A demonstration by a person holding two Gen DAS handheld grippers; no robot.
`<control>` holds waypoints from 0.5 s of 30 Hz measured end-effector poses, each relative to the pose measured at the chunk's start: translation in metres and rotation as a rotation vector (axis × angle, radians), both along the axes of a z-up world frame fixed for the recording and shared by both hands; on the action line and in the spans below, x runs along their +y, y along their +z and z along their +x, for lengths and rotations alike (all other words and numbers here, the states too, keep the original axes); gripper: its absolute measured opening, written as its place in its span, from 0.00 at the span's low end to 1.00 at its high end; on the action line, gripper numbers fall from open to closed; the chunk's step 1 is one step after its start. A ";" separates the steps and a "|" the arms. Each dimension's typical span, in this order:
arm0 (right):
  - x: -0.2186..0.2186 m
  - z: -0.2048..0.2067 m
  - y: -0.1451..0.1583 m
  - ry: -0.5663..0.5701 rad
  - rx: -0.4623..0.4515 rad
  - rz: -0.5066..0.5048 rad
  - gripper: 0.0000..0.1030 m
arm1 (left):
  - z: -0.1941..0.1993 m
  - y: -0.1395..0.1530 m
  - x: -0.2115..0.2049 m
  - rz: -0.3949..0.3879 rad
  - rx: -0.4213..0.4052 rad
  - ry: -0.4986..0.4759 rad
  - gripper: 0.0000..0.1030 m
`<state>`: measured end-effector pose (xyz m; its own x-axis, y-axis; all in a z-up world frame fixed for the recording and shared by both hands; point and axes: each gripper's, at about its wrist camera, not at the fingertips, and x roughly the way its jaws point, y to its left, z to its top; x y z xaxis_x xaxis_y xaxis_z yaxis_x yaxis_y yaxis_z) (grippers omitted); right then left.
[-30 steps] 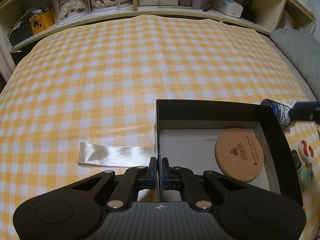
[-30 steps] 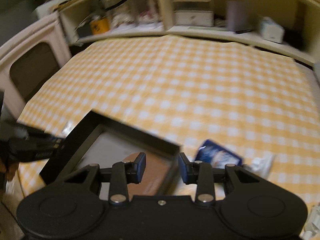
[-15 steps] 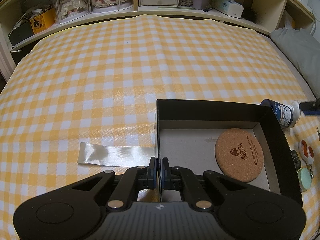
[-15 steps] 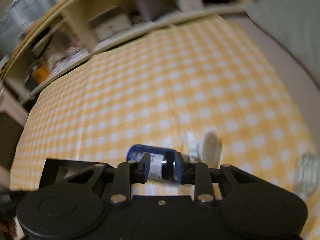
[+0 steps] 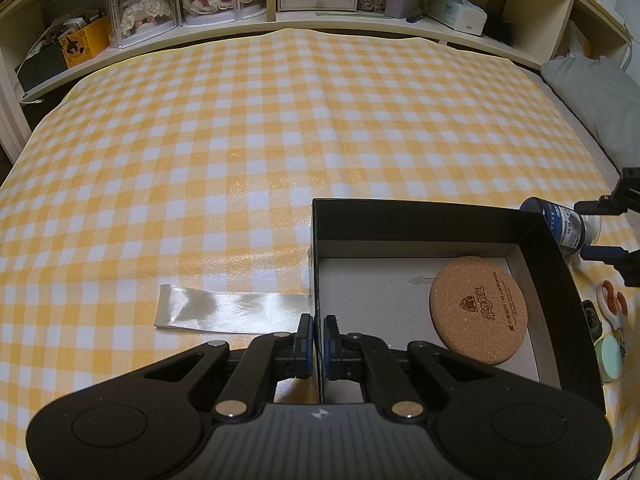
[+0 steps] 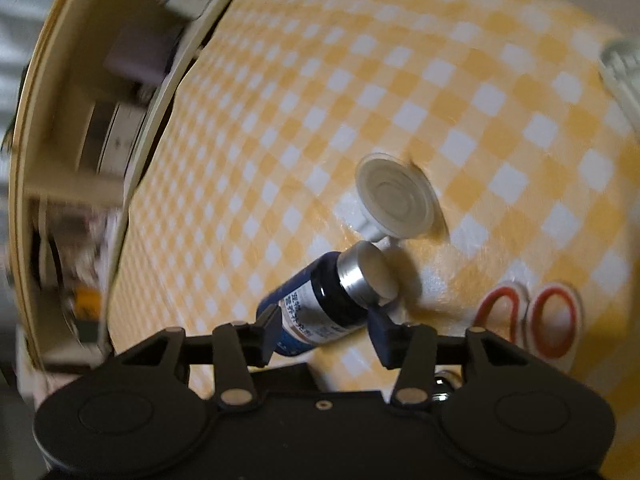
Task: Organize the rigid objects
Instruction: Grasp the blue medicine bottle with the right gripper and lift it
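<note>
You're holding the box wall clamped in the left tool, coaster inside, while the right tool is opening around the unpacked bottle, with scissors also waiting outside.

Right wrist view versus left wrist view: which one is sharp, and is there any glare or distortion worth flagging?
Left wrist view: sharp, with fisheye bending of the shelf and glare patches on the yellow checked cloth and the shiny ribbon strip. Right wrist view: rolled sideways and motion-blurred, worst at the shelves; the dark blue bottle stays fairly readable.
</note>
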<state>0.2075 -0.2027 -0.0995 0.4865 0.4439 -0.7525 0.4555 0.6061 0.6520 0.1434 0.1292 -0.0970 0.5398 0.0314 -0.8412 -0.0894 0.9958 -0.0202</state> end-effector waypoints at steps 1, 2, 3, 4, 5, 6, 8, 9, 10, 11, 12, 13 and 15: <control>-0.002 -0.003 -0.002 -0.025 0.010 0.015 0.50 | 0.000 0.000 0.000 0.001 0.000 -0.001 0.05; -0.004 -0.003 -0.005 -0.065 0.032 0.030 0.55 | 0.001 -0.001 -0.001 0.001 0.000 -0.001 0.05; -0.007 -0.004 -0.008 -0.100 0.049 0.043 0.57 | 0.001 -0.001 -0.001 0.002 0.000 -0.001 0.05; -0.009 -0.005 -0.011 -0.132 0.062 0.053 0.61 | 0.001 0.000 -0.001 0.002 0.000 -0.001 0.05; -0.011 -0.006 -0.015 -0.172 0.075 0.066 0.62 | 0.001 0.000 -0.001 0.002 0.000 -0.001 0.05; -0.011 -0.006 -0.018 -0.193 0.084 0.073 0.62 | 0.001 0.000 -0.001 0.001 0.000 -0.001 0.05; -0.011 -0.007 -0.023 -0.195 0.092 0.075 0.61 | 0.002 -0.001 -0.001 0.000 0.000 0.000 0.05; -0.010 -0.008 -0.023 -0.191 0.080 0.071 0.60 | 0.002 -0.001 -0.002 -0.001 0.000 0.000 0.05; -0.011 -0.008 -0.021 -0.185 0.072 0.062 0.56 | 0.001 -0.001 -0.001 0.001 0.000 0.000 0.05; -0.010 -0.008 -0.020 -0.177 0.062 0.055 0.55 | 0.002 -0.001 -0.002 0.001 0.000 0.000 0.05; -0.010 -0.007 -0.018 -0.168 0.059 0.044 0.55 | 0.002 -0.001 -0.002 0.001 0.000 -0.001 0.05; -0.011 -0.006 -0.017 -0.164 0.054 0.039 0.54 | 0.001 -0.001 -0.001 0.001 0.000 0.000 0.05; -0.011 -0.005 -0.016 -0.157 0.039 0.026 0.54 | 0.001 0.000 -0.001 0.000 0.000 0.000 0.05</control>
